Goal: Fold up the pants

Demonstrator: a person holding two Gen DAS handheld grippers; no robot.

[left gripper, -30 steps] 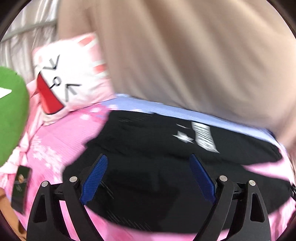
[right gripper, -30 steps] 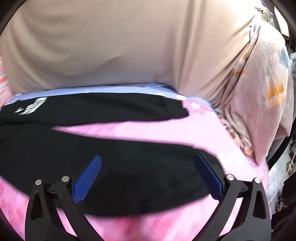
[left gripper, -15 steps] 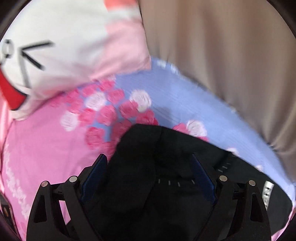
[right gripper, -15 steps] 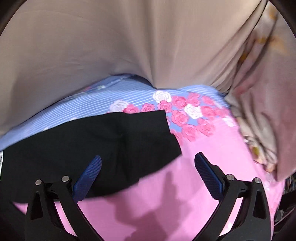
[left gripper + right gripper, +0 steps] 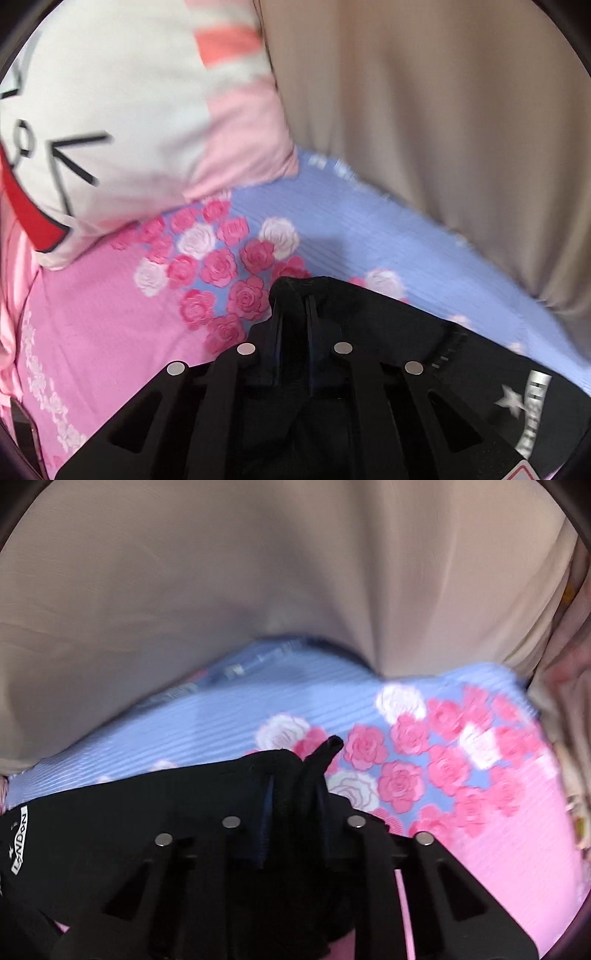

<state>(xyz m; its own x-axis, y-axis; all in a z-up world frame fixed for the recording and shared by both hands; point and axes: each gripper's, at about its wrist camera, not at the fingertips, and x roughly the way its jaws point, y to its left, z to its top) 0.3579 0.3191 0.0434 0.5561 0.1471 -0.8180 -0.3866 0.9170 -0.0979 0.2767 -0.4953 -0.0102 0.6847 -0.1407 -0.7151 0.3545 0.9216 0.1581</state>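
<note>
Pinching black pants (image 5: 424,354) at two points, both hand-held grippers are closing on the fabric, where a second ago their blue pads stood wide apart above it. In the left wrist view, the left gripper (image 5: 295,306) has its jaws drawn almost together, with a ridge of black cloth bunched between them. In the right wrist view, the right gripper (image 5: 295,786) is likewise nearly clenched, with a small tuft of cloth poking out past the fingertips. The pants lie on a bed sheet (image 5: 92,332) that is pink, with a blue band of printed roses along its far edge. The edge of the pants being gripped sits near that far edge, just short of a beige curtain (image 5: 258,572). A cartoon-face pillow (image 5: 129,110) rests at the sheet's far left corner. A white logo (image 5: 19,843) on the pants shows between the two grippers. With both pinches taken, the garment looks ready to be lifted and drawn over for a fold; no new fold is visible yet.
</note>
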